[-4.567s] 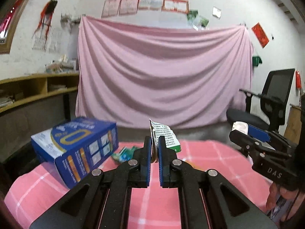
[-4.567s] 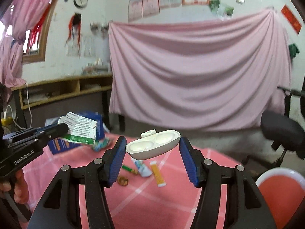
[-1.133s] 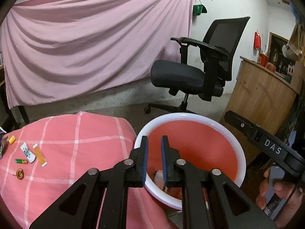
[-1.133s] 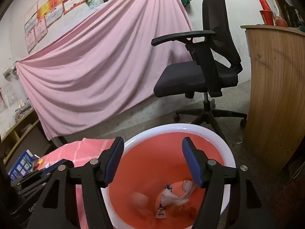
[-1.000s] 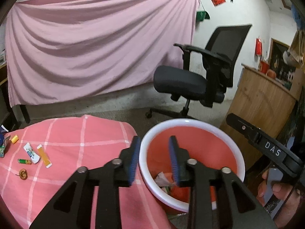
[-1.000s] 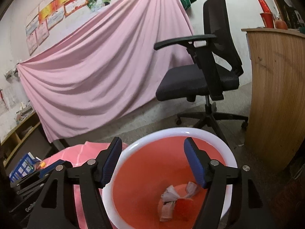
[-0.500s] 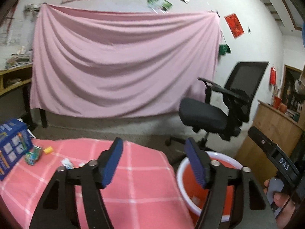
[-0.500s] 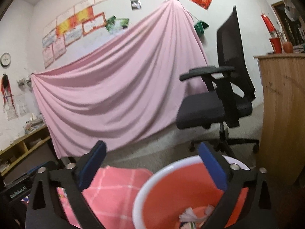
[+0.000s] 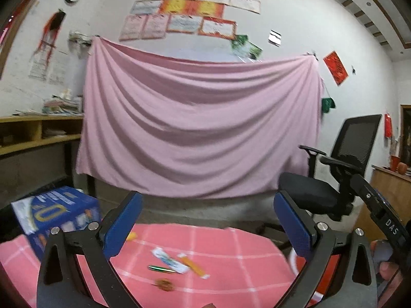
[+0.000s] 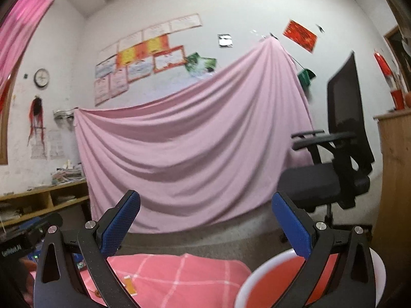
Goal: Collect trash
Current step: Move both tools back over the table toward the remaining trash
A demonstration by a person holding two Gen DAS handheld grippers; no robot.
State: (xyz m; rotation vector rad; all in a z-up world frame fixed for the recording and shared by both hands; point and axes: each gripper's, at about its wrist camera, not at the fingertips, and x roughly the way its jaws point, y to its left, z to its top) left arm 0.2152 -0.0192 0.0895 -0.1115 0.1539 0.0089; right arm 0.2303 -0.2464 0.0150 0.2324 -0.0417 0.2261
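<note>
My left gripper [image 9: 208, 224] is wide open and empty, held above the pink checked tablecloth [image 9: 231, 243]. Below it lie a white wrapper [image 9: 168, 256], an orange sachet [image 9: 195, 268], a thin green stick [image 9: 160, 269] and a small brown round piece [image 9: 164, 283]. My right gripper [image 10: 205, 224] is wide open and empty above the table's right end, with the red bin with a white rim [image 10: 257, 282] under its right finger. The bin's rim also shows in the left wrist view [image 9: 292, 261]. An orange sachet [image 10: 129, 286] shows in the right wrist view.
A blue carton [image 9: 55, 211] stands on the table's left side. A black office chair [image 9: 331, 179] stands at the right, beside a wooden counter [image 10: 395, 179]. A pink sheet [image 9: 195, 128] hangs on the back wall. Wooden shelves [image 9: 33, 133] run along the left.
Both grippers have let their trash fall into the bin and opened wide. Both have swung up and left from the bin toward the table. The left view now faces the table's litter.
</note>
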